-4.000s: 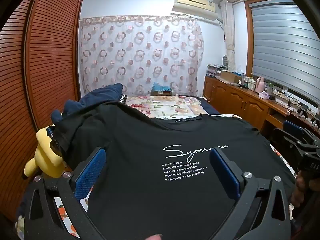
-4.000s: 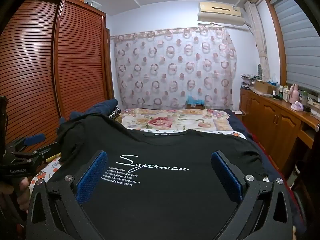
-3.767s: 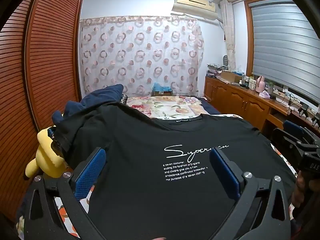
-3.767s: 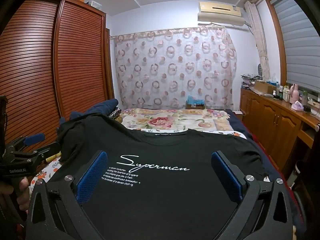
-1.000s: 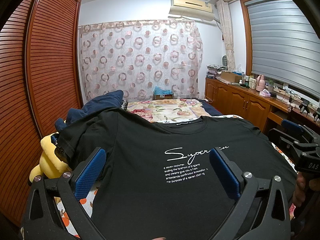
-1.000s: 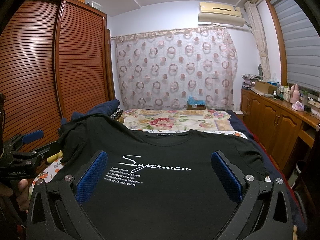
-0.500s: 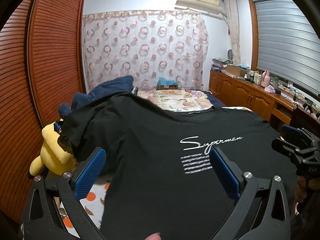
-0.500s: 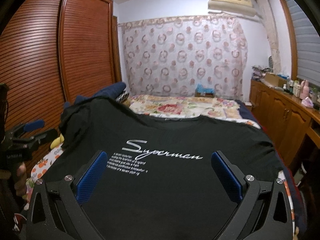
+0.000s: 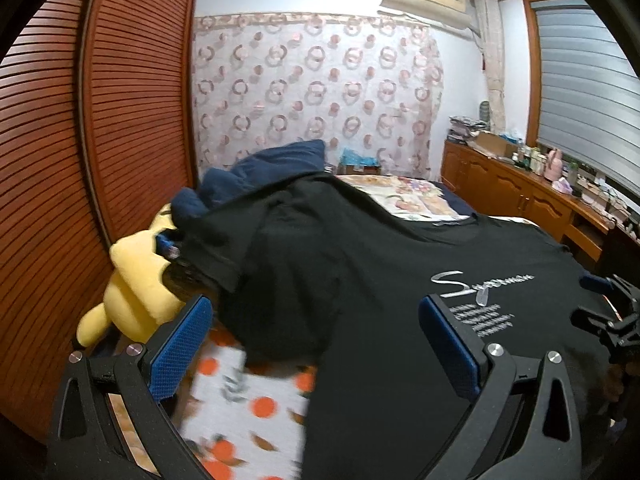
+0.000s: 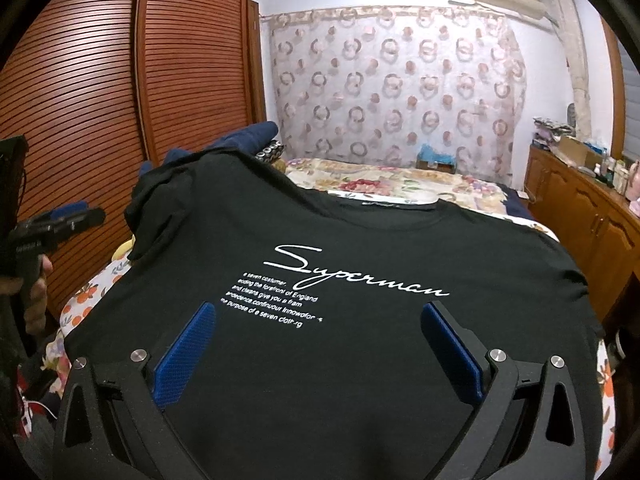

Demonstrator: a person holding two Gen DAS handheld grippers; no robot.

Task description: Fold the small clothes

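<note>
A black T-shirt (image 9: pixel 360 280) (image 10: pixel 360 248) with white "Superman" script lies face up, spread across the bed. Its left sleeve (image 9: pixel 216 248) is bunched over a yellow plush toy (image 9: pixel 132 280). My left gripper (image 9: pixel 316 320) is open above the shirt's lower left side, with the orange-print sheet (image 9: pixel 248 400) showing under it. My right gripper (image 10: pixel 320 320) is open above the shirt's lower middle, just below the print. Neither holds any cloth. The left gripper (image 10: pixel 68 216) also shows at the right wrist view's left edge, and the right gripper (image 9: pixel 608 312) at the left wrist view's right edge.
Dark blue clothes (image 9: pixel 276 160) are piled at the bed's far left beside a slatted wooden wardrobe (image 9: pixel 120 120). A floral bedspread (image 10: pixel 400 184) covers the far end. A wooden cabinet (image 10: pixel 580 208) with clutter runs along the right wall, and a ringed curtain (image 10: pixel 400 80) hangs behind.
My left gripper has swung left and down toward the shirt's left sleeve and the plush toy. My right gripper has dipped closer over the shirt. Both stay open.
</note>
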